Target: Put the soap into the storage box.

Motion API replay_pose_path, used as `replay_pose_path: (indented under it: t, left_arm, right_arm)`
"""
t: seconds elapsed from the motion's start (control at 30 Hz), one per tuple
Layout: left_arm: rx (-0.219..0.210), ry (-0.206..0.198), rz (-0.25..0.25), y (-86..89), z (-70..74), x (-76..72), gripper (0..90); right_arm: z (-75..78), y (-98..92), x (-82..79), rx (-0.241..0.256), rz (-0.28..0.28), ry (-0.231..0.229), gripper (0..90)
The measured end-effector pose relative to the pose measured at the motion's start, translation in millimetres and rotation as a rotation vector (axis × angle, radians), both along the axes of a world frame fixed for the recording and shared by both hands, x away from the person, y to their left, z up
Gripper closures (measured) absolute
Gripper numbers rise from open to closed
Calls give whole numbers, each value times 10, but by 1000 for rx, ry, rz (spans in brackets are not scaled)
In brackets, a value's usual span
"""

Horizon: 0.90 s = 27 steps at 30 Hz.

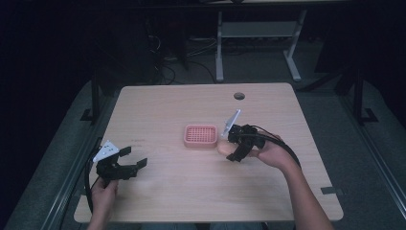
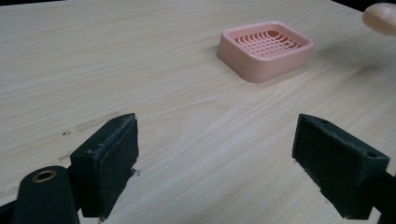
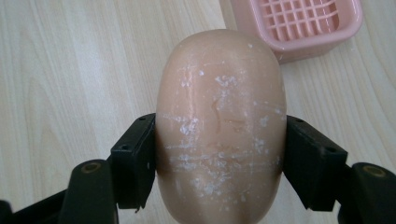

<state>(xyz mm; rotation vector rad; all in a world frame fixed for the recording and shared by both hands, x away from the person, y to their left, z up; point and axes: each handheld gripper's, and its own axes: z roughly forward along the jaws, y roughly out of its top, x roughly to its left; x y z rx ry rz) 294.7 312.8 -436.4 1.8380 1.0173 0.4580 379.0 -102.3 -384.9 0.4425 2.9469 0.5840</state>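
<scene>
Peach soap bar (image 3: 220, 126) clamped in right hand-held gripper (image 1: 235, 143), probably bound for pink slatted dish (image 1: 201, 135); left hand-held gripper (image 1: 128, 159) wide open, empty, above worktop (image 1: 182, 191).

High view looks down; gripper views (close) share soap dish (image 2: 265, 49).

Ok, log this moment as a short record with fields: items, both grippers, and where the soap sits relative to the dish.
surface: wooden table
dish: pink soap dish with a grid insert, nothing in it, near the table's middle
soap: tan oval soap bar, flecked with white
right gripper: shut on the bar, jaws pressing its two sides
soap position: just right of the dish, not in it
left gripper: open, nothing between the jaws, near the table's front left
</scene>
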Motion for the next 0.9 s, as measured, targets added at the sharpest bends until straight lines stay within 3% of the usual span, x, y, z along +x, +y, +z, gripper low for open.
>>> replay_pose_path:
  t: [0.9]
  left_arm:
    - [-3,5,3,-19,-10,18,143]
  right_arm:
    - [126,204,168,-1,34,-16,320]
